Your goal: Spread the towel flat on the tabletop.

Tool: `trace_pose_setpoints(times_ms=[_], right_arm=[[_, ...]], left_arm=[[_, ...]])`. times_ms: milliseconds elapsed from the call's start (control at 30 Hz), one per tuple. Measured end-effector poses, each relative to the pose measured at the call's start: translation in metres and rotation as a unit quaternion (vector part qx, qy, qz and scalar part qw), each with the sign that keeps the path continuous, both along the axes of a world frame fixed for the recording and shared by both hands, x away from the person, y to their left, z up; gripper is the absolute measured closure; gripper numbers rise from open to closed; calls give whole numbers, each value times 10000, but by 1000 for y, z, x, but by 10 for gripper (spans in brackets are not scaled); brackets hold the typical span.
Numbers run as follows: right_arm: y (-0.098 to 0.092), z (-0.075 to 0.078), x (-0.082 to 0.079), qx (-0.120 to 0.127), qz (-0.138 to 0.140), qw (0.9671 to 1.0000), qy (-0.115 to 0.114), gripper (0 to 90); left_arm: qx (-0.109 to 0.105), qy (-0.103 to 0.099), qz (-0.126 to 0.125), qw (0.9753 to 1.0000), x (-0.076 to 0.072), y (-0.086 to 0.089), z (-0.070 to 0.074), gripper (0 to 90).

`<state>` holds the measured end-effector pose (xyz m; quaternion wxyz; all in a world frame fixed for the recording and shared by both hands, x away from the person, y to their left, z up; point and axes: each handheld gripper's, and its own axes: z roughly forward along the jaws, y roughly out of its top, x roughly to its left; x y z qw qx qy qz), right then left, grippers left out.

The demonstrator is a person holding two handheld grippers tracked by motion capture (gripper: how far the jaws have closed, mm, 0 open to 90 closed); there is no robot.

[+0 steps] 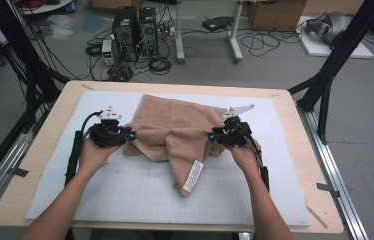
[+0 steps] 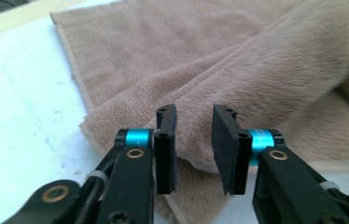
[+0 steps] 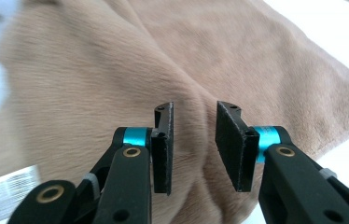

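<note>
Towel (image 2: 238,79) fold between parted fingers (image 2: 165,140), unclamped.

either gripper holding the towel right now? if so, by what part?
Neither. Both hand-held grippers, left and right, have their jaws apart with a visible gap, sitting at the folded side edges of the tan towel without clamping it.

The high view looks forward and down from above the person's side of the table (image 1: 285,102), taking in the whole towel (image 1: 175,132) and the floor beyond. Each gripper view sits low and close behind its own jaws, facing the towel (image 2: 238,70) (image 3: 116,79) from opposite sides, so all three views share it.
</note>
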<state>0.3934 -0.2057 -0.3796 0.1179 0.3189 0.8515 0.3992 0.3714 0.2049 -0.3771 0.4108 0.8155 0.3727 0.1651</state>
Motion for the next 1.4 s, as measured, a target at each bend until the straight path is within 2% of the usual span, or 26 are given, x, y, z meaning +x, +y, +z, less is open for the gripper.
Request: trace_pose_setpoints(times_ms=[67, 167, 300, 433, 533, 667, 767, 800, 867, 967, 1033, 1167, 1267, 1400], right_arm=[[0, 6, -9, 47, 57, 9999, -117, 663], [1, 9, -23, 113, 210, 9995, -223, 663], [9, 1, -35, 80, 439, 9987, -237, 640], [17, -14, -37, 30, 573, 9983, -113, 592], [24, -22, -36, -49, 631, 9980, -26, 566], [29, -27, -34, -79, 612, 9981, -1, 561], [33, -30, -32, -120, 612, 9981, -10, 563], [34, -31, -32, -164, 599, 9981, -3, 568], [37, -35, -31, -257, 595, 9979, 4, 594], [42, -40, -29, -342, 587, 9977, 8, 656], [43, -41, -27, -370, 595, 9975, -11, 720], [45, -44, -24, -326, 663, 9972, 75, 829], [42, -43, -24, -254, 715, 9970, 133, 844], [39, -35, -29, -214, 770, 9968, 43, 848]], left_arm=[[-122, -44, -30, 9999, -7, 2, 4, 668], [-141, -61, -173, 9997, -18, -1, 3, 663], [-118, 57, -413, 9991, -25, -15, -6, 643], [-115, 218, -762, 9968, -30, -36, -18, 605], [-97, 328, -1029, 9941, -32, -53, -25, 560], [17, 432, -1131, 9926, -30, -71, -32, 504], [252, 500, -1154, 9917, -26, -82, -42, 488], [365, 526, -1144, 9914, -25, -85, -45, 498], [562, 544, -1129, 9905, -23, -90, -52, 573], [504, 577, -1149, 9904, -20, -90, -55, 694], [517, 484, -1185, 9904, -21, -88, -52, 797], [481, 441, -1220, 9904, -23, -83, -46, 830], [545, 337, -1312, 9893, -28, -80, -38, 835], [457, 185, -1299, 9903, -36, -68, -27, 838]])
